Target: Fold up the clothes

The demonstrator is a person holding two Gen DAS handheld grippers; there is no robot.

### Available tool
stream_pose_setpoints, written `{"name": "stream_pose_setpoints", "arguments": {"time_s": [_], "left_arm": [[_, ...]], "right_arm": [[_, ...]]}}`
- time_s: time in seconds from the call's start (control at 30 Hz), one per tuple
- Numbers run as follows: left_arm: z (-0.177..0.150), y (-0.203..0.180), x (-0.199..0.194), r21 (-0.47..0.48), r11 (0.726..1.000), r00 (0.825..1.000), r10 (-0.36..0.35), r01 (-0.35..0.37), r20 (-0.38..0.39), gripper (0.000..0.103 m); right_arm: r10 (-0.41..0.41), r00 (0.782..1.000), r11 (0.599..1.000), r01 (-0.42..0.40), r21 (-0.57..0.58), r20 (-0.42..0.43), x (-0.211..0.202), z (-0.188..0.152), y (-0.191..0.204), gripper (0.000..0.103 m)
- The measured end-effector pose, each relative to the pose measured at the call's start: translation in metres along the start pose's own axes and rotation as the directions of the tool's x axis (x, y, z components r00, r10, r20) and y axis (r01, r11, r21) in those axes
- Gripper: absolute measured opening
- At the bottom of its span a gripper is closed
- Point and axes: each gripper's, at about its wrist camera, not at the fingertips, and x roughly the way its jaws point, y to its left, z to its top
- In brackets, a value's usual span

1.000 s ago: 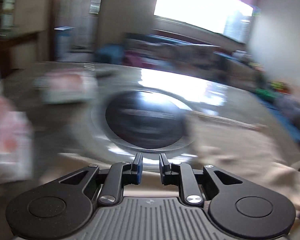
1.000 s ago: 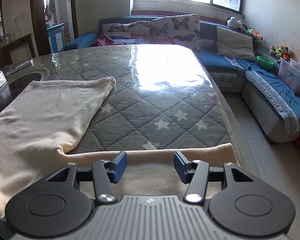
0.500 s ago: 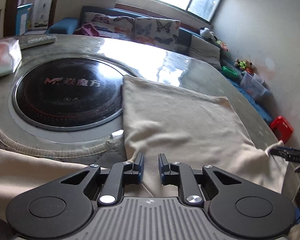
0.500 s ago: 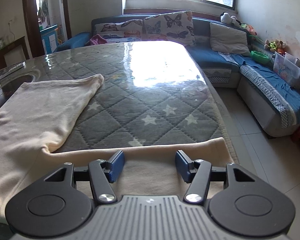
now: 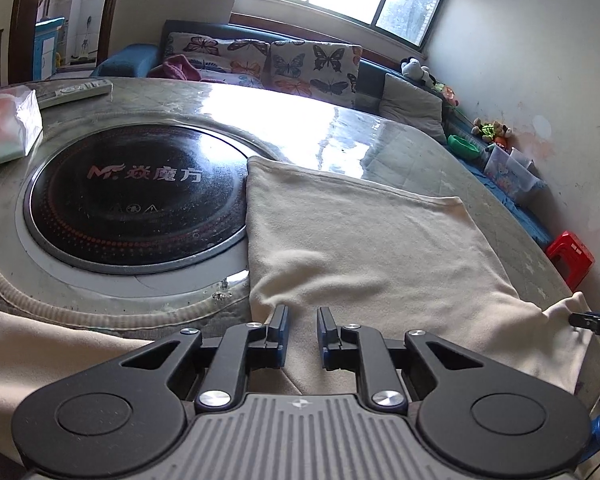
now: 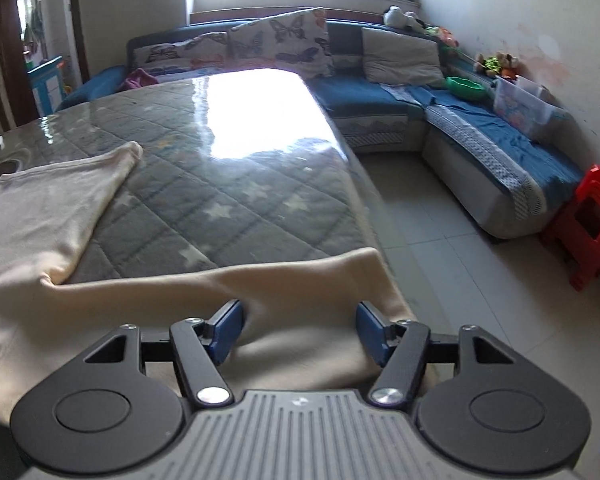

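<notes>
A large table covered in grey quilted star-print cloth under a glossy clear sheet (image 6: 236,184) fills both views, with a round black induction cooktop (image 5: 132,200) set into it on the left. Across the table lies the cream-coloured soft fabric garment (image 5: 364,248), its body spread flat beside the cooktop and one long sleeve-like band (image 6: 260,280) running along the near edge toward the right corner; another part trails to the near left. The garment lies open rather than stacked, so the step in hand appears to be taking hold of the cloth for a fold, though whether a fold already lies in it cannot be told. A fold would call for both tools to close on the near edge and carry it over the body. The right gripper (image 6: 300,326) hovers low over the sleeve band with its blue-padded jaws spread wide, nothing between them; whether its pads touch the cloth cannot be told. The left gripper (image 5: 302,334) sits over the garment near the cooktop-side edge, its jaws narrowed to a small gap, gripping nothing. A white tissue packet (image 5: 8,124) and a grey remote control (image 5: 76,90) lie beyond the cooktop.
</notes>
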Motion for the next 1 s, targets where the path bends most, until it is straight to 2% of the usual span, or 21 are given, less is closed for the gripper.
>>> {"name": "stream_pose_setpoints", "arguments": {"time_s": [0.1, 0.2, 0.3, 0.4, 0.57, 0.77, 0.9, 1.0], "left_arm": [[0.002, -0.002, -0.003, 0.002, 1.000, 1.000, -0.011, 0.011, -0.008, 0.018], [0.001, -0.011, -0.012, 0.035, 0.999, 0.999, -0.034, 0.034, -0.003, 0.018], [-0.006, -0.027, -0.022, 0.090, 0.992, 0.996, -0.088, 0.089, -0.015, 0.019], [-0.016, -0.047, -0.029, 0.149, 0.978, 0.989, -0.142, 0.147, -0.041, 0.019], [-0.037, -0.068, -0.035, 0.216, 0.955, 0.978, -0.189, 0.204, -0.089, 0.023], [-0.053, -0.056, -0.041, 0.176, 0.961, 0.974, -0.191, 0.211, -0.124, 0.024], [-0.053, -0.044, -0.055, 0.155, 0.969, 0.979, -0.179, 0.192, -0.095, 0.028], [-0.047, -0.030, -0.064, 0.111, 0.981, 0.987, -0.152, 0.156, -0.045, 0.028]], "right_arm": [[0.005, 1.000, 1.000, -0.004, -0.024, 0.016, -0.007, 0.000, 0.003, 0.062], [0.045, 0.997, 0.995, -0.039, -0.095, 0.056, -0.024, 0.004, 0.020, 0.062], [0.137, 0.988, 0.980, -0.124, -0.155, 0.077, -0.039, 0.009, 0.043, 0.063], [0.201, 0.978, 0.955, -0.183, -0.235, 0.054, -0.042, 0.004, 0.067, 0.063], [0.296, 0.955, 0.890, -0.275, -0.363, 0.002, -0.046, -0.007, 0.105, 0.066], [0.396, 0.915, 0.779, -0.378, -0.500, -0.076, -0.051, -0.019, 0.152, 0.066], [0.451, 0.882, 0.687, -0.441, -0.578, -0.136, -0.054, -0.028, 0.183, 0.066], [0.471, 0.873, 0.693, -0.454, -0.560, -0.125, -0.057, -0.024, 0.184, 0.066]]}}
